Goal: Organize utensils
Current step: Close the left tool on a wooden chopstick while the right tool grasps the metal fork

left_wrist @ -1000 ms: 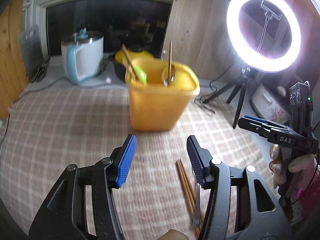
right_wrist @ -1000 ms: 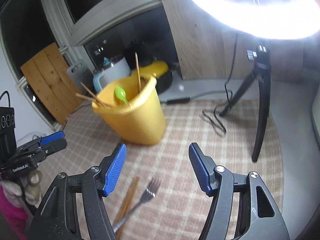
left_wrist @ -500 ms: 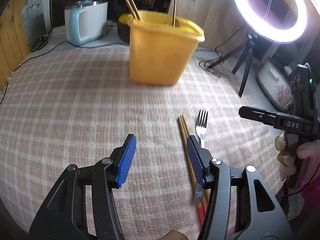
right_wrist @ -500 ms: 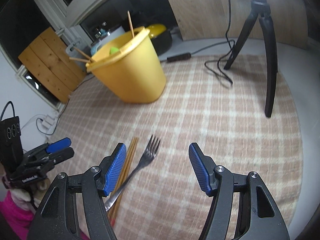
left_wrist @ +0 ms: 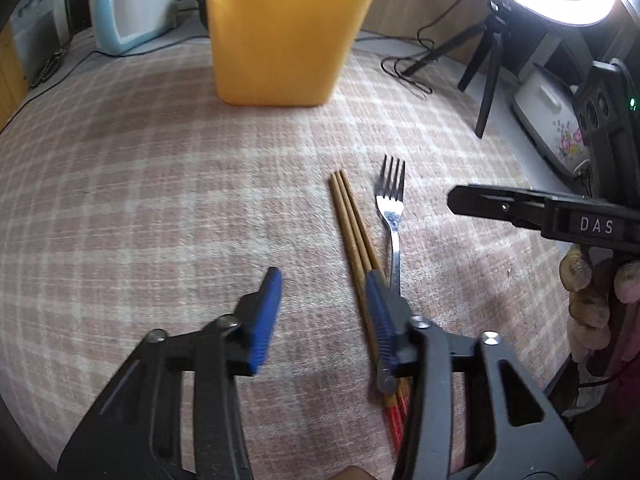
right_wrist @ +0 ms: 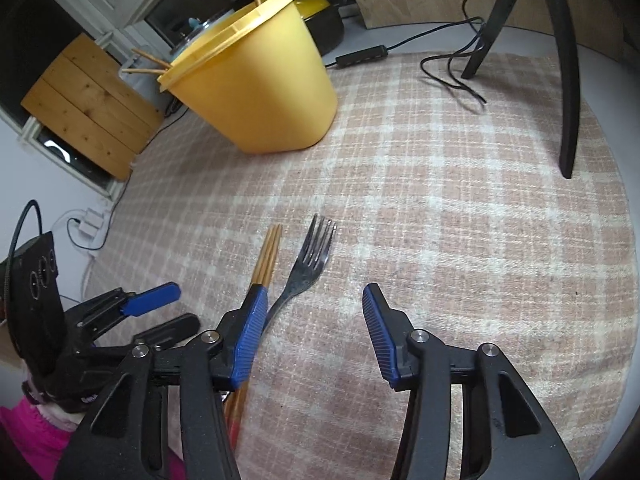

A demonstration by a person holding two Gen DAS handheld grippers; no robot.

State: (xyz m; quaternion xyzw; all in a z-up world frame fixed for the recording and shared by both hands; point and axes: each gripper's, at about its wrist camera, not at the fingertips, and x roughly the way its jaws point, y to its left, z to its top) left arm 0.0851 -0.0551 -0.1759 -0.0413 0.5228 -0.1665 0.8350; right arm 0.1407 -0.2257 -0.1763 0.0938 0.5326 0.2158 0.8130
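A pair of wooden chopsticks (left_wrist: 352,224) (right_wrist: 267,258) and a metal fork (left_wrist: 393,208) (right_wrist: 306,268) lie side by side on the checked cloth. Behind them stands a yellow tub (left_wrist: 282,36) (right_wrist: 260,88) with chopsticks poking out of it. My left gripper (left_wrist: 322,292) hovers low just left of the chopsticks; its jaws are closing with only bare cloth between them, and its right finger covers the chopsticks' lower part. My right gripper (right_wrist: 314,312) hangs over the fork's handle, jaws closing, pads apart from the fork.
A ring light tripod (left_wrist: 486,56) (right_wrist: 560,52) and its loose cable (right_wrist: 452,72) stand at the back right. A white and blue kettle (left_wrist: 132,4) sits back left. A flowered white pot (left_wrist: 554,120) is at the right edge. A hand grips the other gripper (left_wrist: 548,216).
Both grippers have sunk toward the cloth and tipped downward, so the chopsticks and fork now lie close under them. Both pairs of jaws have narrowed.
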